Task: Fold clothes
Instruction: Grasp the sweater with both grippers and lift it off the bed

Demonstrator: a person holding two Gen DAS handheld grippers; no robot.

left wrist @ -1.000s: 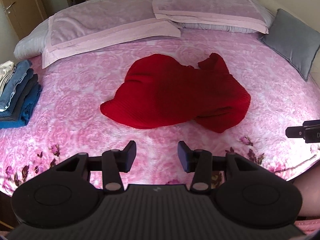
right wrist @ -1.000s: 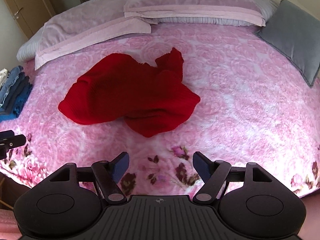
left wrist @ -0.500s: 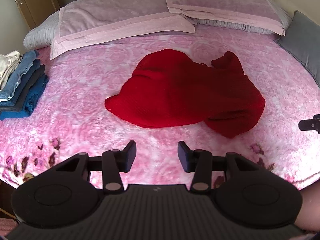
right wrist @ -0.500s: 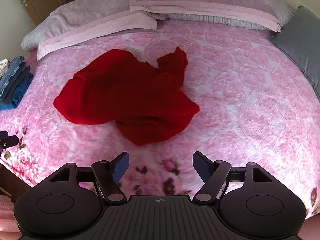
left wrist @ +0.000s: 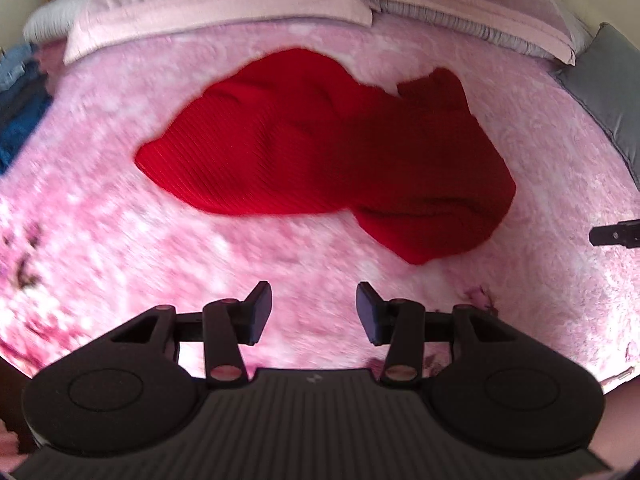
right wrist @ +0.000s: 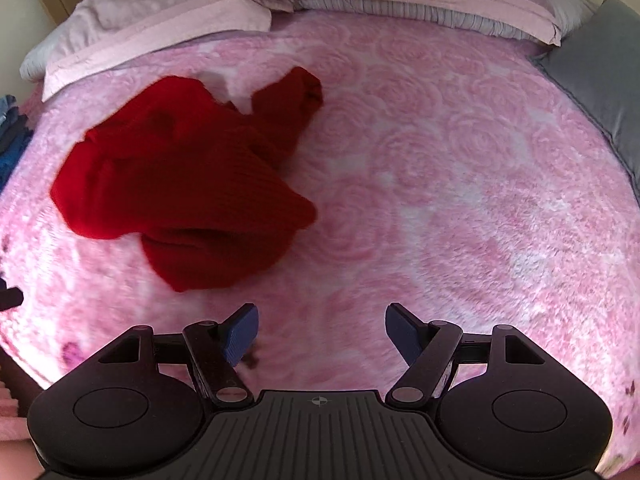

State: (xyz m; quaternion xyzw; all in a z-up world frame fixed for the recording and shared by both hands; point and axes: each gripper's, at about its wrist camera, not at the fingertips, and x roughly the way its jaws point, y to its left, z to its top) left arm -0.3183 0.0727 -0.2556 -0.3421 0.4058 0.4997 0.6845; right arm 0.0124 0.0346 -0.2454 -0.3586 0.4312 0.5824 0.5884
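Both tongs are matte black plastic: left tongs [left wrist: 314, 312] and right tongs [right wrist: 321, 336] share ribbed centre plates, round side housings, pale pivot pins, triangular cut-outs and dark blue ribbed pads [right wrist: 240, 334]

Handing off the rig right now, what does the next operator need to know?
Left gripper: open, empty, above the pink bedspread, short of the red sweater.
Right gripper: open, empty; sweater sits ahead to its left.
Sweater lies crumpled mid-bed, untouched. Folded stack of clothes at the bed's left edge.
Done: nothing on this sweater.
Left: spread it flat, fold it.
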